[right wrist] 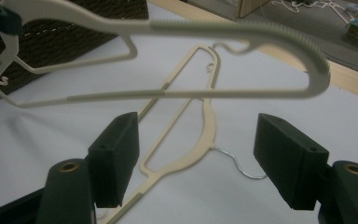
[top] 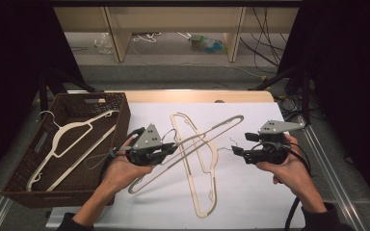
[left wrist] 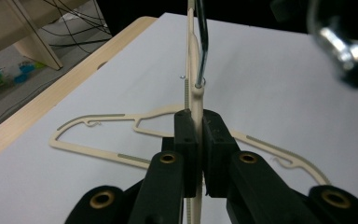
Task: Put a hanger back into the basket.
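Two hangers cross on the counter (top: pixel 250 192): left gripper (top: pixel 171 150) clamps the raised hanger (top: pixel 207 134), partly hiding the flat hanger (top: pixel 204 192); right gripper (top: pixel 235 151) gapes apart.

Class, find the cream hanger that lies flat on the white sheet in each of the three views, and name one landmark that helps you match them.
High view: the flat hanger lies at the centre of the white sheet, crossed by the lifted hanger.
Left gripper view: it lies across the middle, behind the shut jaws.
Right gripper view: it lies at centre, its wire hook between the open jaws.
Shared landmark: the white sheet.
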`<action>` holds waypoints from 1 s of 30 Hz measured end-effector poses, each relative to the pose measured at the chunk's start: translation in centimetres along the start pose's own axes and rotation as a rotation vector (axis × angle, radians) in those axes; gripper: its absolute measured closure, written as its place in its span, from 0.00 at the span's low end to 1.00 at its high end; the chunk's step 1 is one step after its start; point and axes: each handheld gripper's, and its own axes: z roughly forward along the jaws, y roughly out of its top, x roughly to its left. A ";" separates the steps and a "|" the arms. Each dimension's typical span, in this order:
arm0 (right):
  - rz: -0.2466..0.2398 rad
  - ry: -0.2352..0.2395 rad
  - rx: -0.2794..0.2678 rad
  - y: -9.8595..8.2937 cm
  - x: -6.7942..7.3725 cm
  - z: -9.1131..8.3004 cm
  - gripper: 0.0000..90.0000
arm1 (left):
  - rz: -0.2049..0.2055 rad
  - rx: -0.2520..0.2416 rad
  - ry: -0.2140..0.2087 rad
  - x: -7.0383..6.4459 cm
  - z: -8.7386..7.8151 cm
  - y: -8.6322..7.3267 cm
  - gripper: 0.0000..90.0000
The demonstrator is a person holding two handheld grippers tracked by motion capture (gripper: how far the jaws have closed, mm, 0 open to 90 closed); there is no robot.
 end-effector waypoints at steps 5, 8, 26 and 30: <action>0.007 0.014 -0.014 -0.9 0.7 0.4 0.34 | -0.107 -0.038 -0.002 1.4 -1.7 0.4 0.95; 0.001 0.023 -0.021 -1.4 1.1 0.8 0.34 | -0.201 -0.061 -0.019 2.4 -2.6 0.4 0.95; 0.027 0.093 0.012 -4.2 2.1 1.8 0.28 | -0.380 -0.218 0.013 6.2 -12.9 0.7 0.95; 0.036 0.101 0.005 -5.3 2.1 2.2 0.27 | -0.398 -0.244 0.052 7.6 -15.7 0.8 0.95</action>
